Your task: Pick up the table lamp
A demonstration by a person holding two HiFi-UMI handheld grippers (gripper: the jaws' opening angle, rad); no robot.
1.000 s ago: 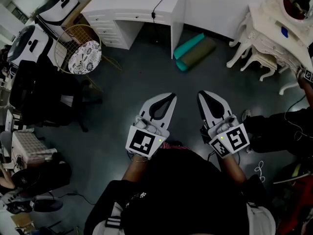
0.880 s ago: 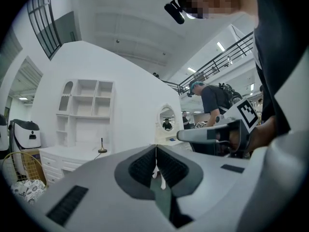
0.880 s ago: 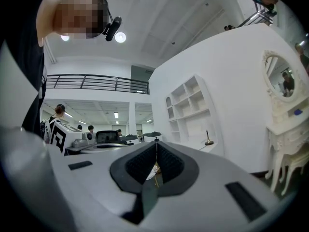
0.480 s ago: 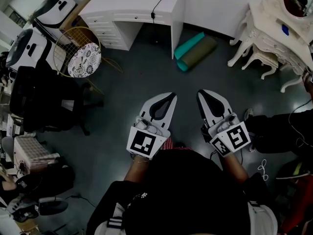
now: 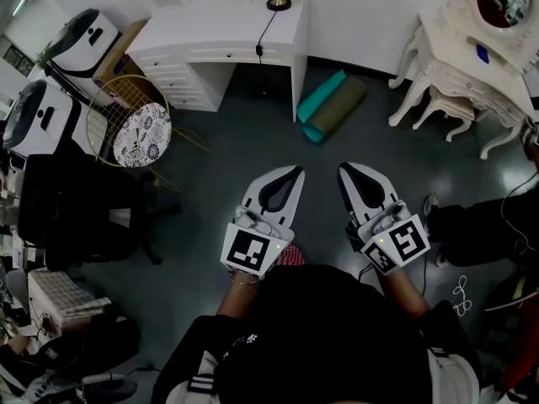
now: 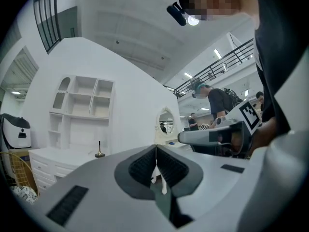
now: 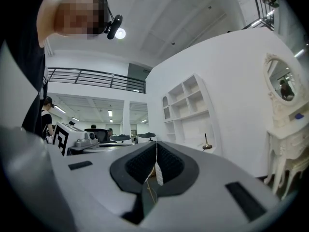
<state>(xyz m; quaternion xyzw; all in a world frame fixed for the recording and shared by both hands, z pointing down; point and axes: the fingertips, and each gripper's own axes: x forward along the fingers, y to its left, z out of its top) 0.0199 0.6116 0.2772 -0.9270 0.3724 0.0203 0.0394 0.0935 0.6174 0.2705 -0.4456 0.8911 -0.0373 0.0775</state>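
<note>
The dark floor (image 5: 210, 167) fills most of the head view. The white table (image 5: 227, 23) stands along its far edge against the wall. An ornate white dressing table (image 5: 472, 57) is off to the right and a black chair (image 5: 76, 217) off to the left. Two rolled mats (image 5: 333, 103) lie on the floor just beside the table's right end.

The person holds the left gripper (image 5: 295, 172) and the right gripper (image 5: 345, 169) side by side in front of the body, both about level and aimed toward the table. In the left gripper view its fingers (image 6: 142, 166) are pressed together with nothing between them. The right gripper view shows its fingers (image 7: 140, 163) the same, closed and empty.

The lamp (image 5: 279, 1) stands on the table's back right corner, near the wall. It shows as a small brass foot with a thin stem pointing straight up, and no shade can be seen. Its cord (image 5: 263, 36) runs forward over the table's edge.

The lamp lies ahead of both grippers and well apart from them, with open floor between. It sits almost in line with the left gripper and further over from the right, so the left hand looks slightly nearer. From the left gripper it appears to the left of the fingers, and from the right gripper to their right. With the stem upright, a grasp would likely come in level from the side, and either gripper would first have to open.
</note>
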